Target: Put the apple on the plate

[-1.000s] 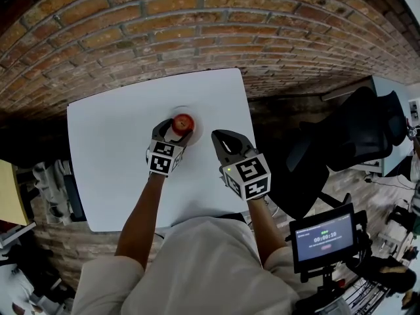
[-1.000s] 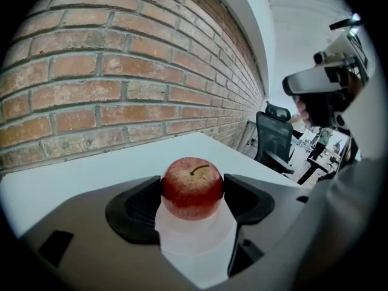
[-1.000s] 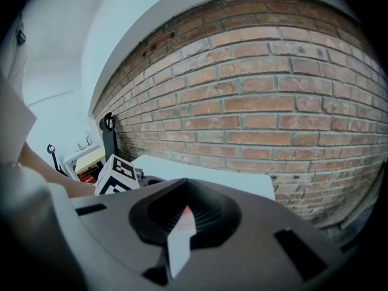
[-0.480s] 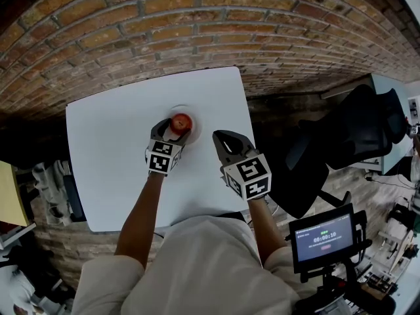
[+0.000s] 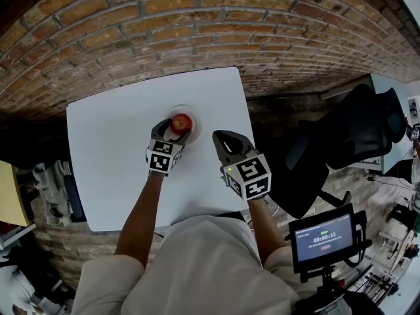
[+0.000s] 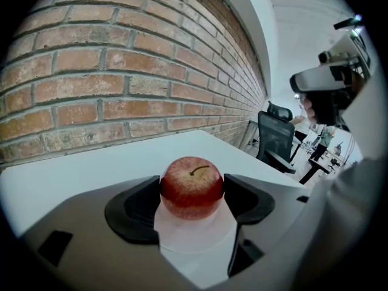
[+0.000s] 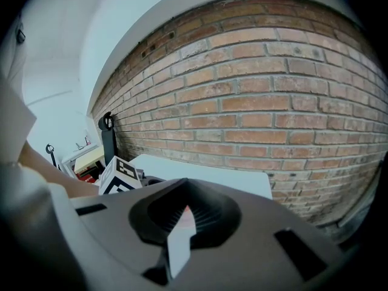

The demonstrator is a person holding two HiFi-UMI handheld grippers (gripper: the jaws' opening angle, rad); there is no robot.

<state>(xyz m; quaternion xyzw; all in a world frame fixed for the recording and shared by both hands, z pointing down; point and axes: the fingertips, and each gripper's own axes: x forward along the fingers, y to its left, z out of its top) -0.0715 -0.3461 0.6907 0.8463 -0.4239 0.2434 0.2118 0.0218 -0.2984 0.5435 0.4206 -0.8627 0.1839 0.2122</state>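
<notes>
— Where was the apple?
— Mid-frame on the plate, clamped between the left gripper's jaws. The right gripper hung closed, right of it. Best, I judged, to open gently and withdraw straight.

The tabletop lies bare across its left half and along its near edge, so passage is open there. A brick wall closes off the far side. Towards the far right, the plate and apple take up the surface, and the left hand-held gripper is clamped on the apple. The right hand-held gripper, jaws together, hangs just beside them. An office chair stands beyond the right edge.
</notes>
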